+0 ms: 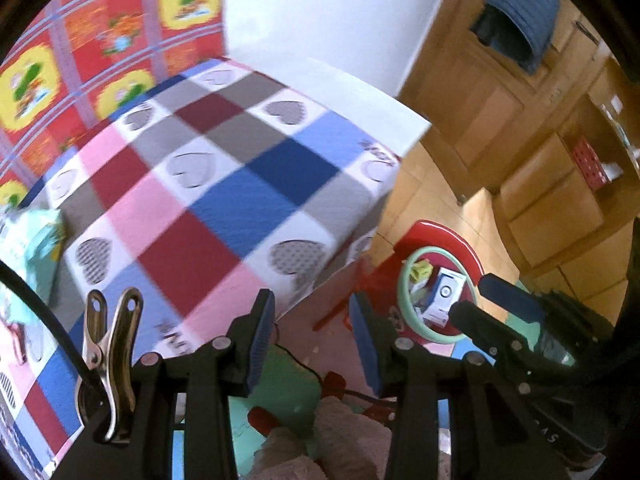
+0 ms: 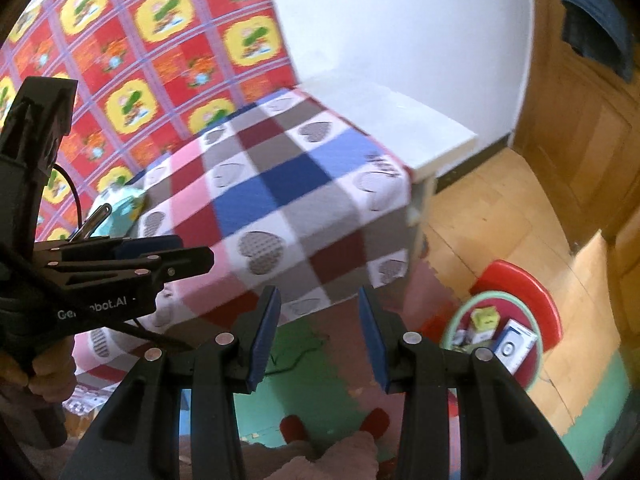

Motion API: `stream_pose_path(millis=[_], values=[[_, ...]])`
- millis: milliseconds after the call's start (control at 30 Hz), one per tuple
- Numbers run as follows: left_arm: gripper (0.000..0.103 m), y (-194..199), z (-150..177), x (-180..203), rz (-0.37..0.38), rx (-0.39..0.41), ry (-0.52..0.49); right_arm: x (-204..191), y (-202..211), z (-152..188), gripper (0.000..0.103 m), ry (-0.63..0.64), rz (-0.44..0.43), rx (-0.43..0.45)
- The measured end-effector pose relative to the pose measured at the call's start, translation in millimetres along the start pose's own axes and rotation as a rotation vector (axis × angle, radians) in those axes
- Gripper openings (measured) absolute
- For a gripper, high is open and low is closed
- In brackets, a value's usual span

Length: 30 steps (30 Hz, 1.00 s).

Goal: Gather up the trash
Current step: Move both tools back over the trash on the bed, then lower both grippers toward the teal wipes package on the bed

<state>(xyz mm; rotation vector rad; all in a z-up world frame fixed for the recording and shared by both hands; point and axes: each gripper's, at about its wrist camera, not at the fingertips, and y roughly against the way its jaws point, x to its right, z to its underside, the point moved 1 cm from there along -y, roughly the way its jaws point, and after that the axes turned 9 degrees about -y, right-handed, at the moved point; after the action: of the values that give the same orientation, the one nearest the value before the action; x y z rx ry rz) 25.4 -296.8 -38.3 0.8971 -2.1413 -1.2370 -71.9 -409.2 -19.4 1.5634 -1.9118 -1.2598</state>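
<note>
Checked bedding with hearts is covering the bed, a red patterned cloth hanging behind it and white wall beside. Both grippers are hovering over the foam floor mats at the bed's edge. The left gripper is gaping, nothing between its blue pads; the right gripper is likewise spread and empty. A green-rimmed bin is sitting on a red stool to the right, small boxes lying inside. A pale packet is resting on the bed's left side.
</note>
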Motion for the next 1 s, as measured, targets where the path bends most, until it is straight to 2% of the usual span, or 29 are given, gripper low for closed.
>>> stream_pose_path(millis=[433, 800, 1000], values=[[0.041, 44.9, 46.2, -92.5, -0.096, 0.036, 0.159, -90.6, -15.8, 3.8, 0.041, 0.117, -0.099, -0.031], [0.041, 76.9, 90.0, -158.2, -0.174, 0.056, 0.291, -147.7, -30.7, 14.0, 0.041, 0.183, -0.164, -0.059], [0.041, 93.5, 101.9, -196.0, -0.242, 0.061, 0.335, -175.4, -47.1, 12.6, 0.041, 0.200, -0.201, -0.093]])
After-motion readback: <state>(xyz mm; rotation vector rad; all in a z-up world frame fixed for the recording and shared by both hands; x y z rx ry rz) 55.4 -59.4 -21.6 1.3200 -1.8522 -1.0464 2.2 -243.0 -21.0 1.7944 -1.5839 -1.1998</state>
